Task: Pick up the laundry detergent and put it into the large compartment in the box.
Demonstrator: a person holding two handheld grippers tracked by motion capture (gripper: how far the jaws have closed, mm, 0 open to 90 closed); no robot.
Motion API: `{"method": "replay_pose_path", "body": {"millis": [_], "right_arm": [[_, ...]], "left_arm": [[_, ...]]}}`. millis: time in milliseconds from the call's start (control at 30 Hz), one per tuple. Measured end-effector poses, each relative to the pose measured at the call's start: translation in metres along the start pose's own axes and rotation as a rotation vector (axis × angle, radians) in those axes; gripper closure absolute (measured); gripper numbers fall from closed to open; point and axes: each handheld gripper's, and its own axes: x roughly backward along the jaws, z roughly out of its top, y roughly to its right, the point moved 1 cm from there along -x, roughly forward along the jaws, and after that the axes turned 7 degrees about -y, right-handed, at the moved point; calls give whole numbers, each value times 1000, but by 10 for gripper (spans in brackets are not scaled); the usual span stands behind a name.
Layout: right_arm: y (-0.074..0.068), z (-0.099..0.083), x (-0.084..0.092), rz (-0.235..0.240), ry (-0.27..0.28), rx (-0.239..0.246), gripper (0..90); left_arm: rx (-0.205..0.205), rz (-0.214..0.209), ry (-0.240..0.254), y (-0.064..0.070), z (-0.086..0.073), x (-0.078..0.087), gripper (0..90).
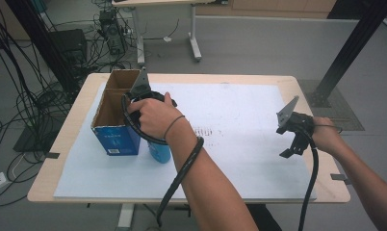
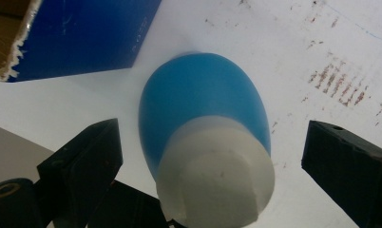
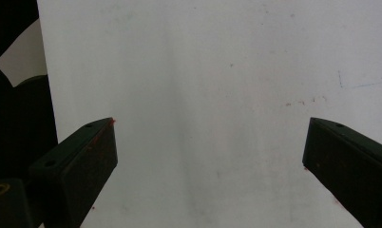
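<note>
A blue bottle (image 2: 203, 90) with a white cap (image 2: 217, 185) stands upright on the white sheet (image 1: 239, 106), just right of a blue cardboard box (image 1: 115, 139) whose top is open. In the high view the bottle (image 1: 159, 152) pokes out below the person's left hand. My left gripper (image 2: 213, 129) points down over it, one jaw on each side of the cap with a gap to each pad, so it is open. My right gripper (image 1: 290, 144) hovers over the sheet's right part, open (image 3: 210, 126), nothing between its jaws.
The box's open brown inside (image 1: 113, 98) faces up at the sheet's left edge. The wooden table (image 1: 61, 144) ends close to the box on the left and near the right hand. Faint reddish marks (image 2: 336, 80) dot the sheet. Cables and a black frame post (image 1: 345, 53) stand beyond.
</note>
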Motion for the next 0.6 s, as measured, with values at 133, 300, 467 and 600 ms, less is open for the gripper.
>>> {"method": "replay_pose_path", "body": {"millis": [133, 300, 467, 600], "right_arm": [[2, -2, -2, 5, 3, -3, 42], [3, -3, -3, 4, 2, 0, 42], [4, -4, -5, 6, 4, -2, 42], [4, -4, -6, 8, 3, -3, 42]], "left_arm": [[8, 2, -3, 0, 1, -2, 90], [15, 5, -7, 0, 2, -4, 105], [20, 13, -8, 0, 3, -6, 127], [25, 16, -8, 1, 4, -8, 150]]}}
